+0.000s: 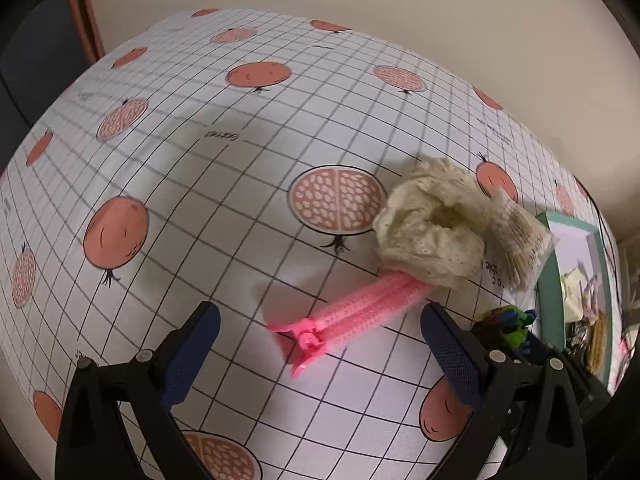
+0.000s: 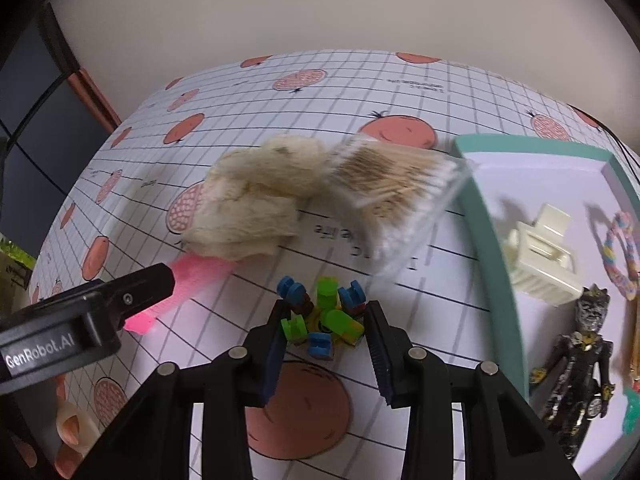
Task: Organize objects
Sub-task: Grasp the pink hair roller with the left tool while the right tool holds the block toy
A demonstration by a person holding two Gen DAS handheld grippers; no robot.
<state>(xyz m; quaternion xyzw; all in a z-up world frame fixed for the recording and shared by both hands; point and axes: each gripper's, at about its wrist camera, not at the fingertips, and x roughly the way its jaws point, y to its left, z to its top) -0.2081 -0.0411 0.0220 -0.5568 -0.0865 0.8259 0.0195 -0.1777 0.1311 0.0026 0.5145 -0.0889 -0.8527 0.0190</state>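
Observation:
My left gripper (image 1: 324,354) is open just above the patterned tablecloth (image 1: 200,200), its fingers either side of the near end of a pink hair clip (image 1: 352,312). The clip's far end is tucked under a cream scrunchie (image 1: 428,224). My right gripper (image 2: 328,346) is shut on a small toy of blue, green and yellow blocks (image 2: 324,316), both pads pressing its sides. That toy (image 1: 508,326) also shows at the right of the left wrist view. In the right wrist view the scrunchie (image 2: 256,196) and the pink clip (image 2: 192,276) lie at the left.
A clear pack of cotton swabs (image 2: 400,196) leans beside the scrunchie against a teal tray (image 2: 492,240). The tray holds a cream claw clip (image 2: 540,256), a black figure (image 2: 580,360) and a braided band (image 2: 620,252). A person's fingers (image 2: 72,424) show at bottom left.

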